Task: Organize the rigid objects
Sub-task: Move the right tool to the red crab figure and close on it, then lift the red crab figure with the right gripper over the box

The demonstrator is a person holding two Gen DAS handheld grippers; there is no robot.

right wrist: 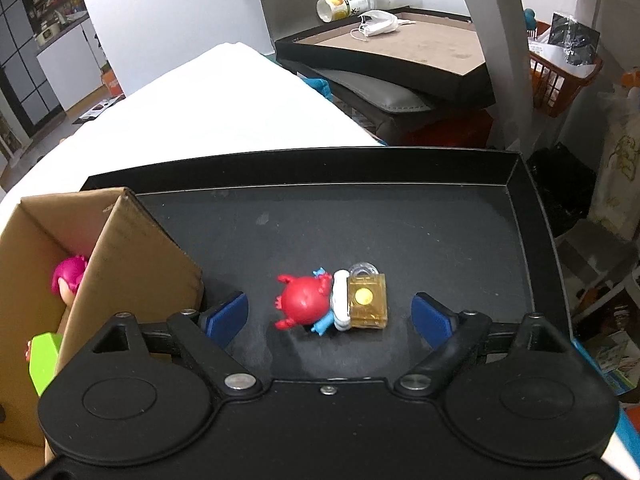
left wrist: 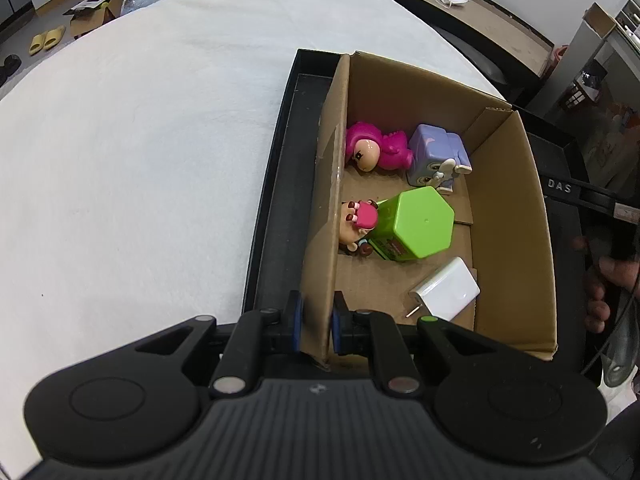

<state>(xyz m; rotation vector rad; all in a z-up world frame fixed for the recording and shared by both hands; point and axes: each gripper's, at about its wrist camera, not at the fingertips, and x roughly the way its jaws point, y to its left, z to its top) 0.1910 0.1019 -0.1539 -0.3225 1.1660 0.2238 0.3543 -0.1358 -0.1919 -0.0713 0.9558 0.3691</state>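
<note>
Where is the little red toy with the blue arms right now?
In the right wrist view, the red toy lies on the black tray, touching the gold padlock on its right, between the open right gripper's blue pads, right of the cardboard box.

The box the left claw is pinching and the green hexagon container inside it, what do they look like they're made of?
The box looks like plain corrugated cardboard: matte brown walls, raw cut edges and folded flaps. The left claw is shut on its near wall. The green hexagon container looks like moulded plastic, smooth with a soft sheen and a small dimple on its flat face; a printed label runs along one side.
</note>
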